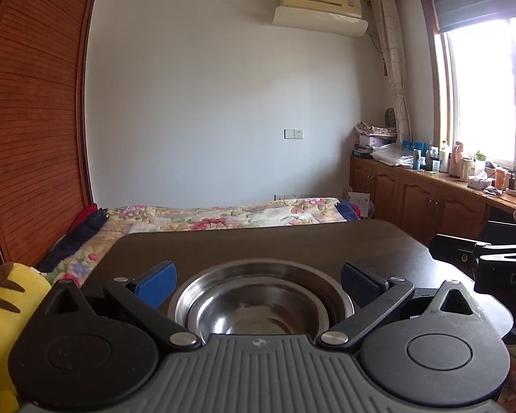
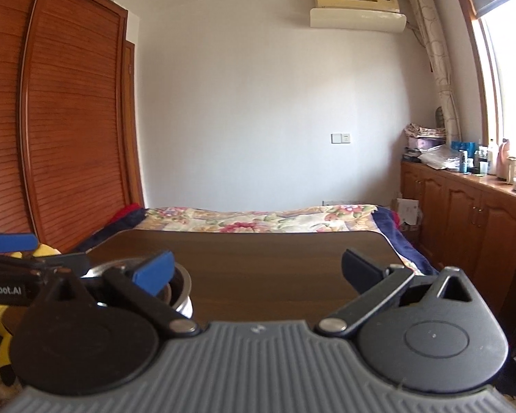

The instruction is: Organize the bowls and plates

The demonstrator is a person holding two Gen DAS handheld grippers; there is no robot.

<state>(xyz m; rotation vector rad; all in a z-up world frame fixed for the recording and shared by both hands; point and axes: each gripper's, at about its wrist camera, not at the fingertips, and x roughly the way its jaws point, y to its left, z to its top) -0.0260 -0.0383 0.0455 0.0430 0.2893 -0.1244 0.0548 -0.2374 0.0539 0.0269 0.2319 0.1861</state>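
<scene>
A steel bowl [image 1: 258, 303], seemingly nested in a second one, sits on the dark wooden table [image 1: 265, 241] right under my left gripper [image 1: 259, 280]. That gripper is open, its blue-padded fingers [image 1: 160, 282] spread either side of the bowl without touching it. In the right wrist view the same bowl stack [image 2: 180, 284] stands at the table's left, partly hidden behind my right gripper's left finger [image 2: 156, 270]. My right gripper [image 2: 261, 268] is open over bare table [image 2: 275, 261], holding nothing. The left gripper's body [image 2: 10, 272] shows at the far left.
A yellow plush toy [image 1: 3, 309] lies left of the table. A bed with a floral quilt [image 1: 223, 215] lies beyond it. A louvred wooden wardrobe [image 1: 34, 120] stands left, and low cabinets with bottles [image 1: 430, 186] run under the window on the right.
</scene>
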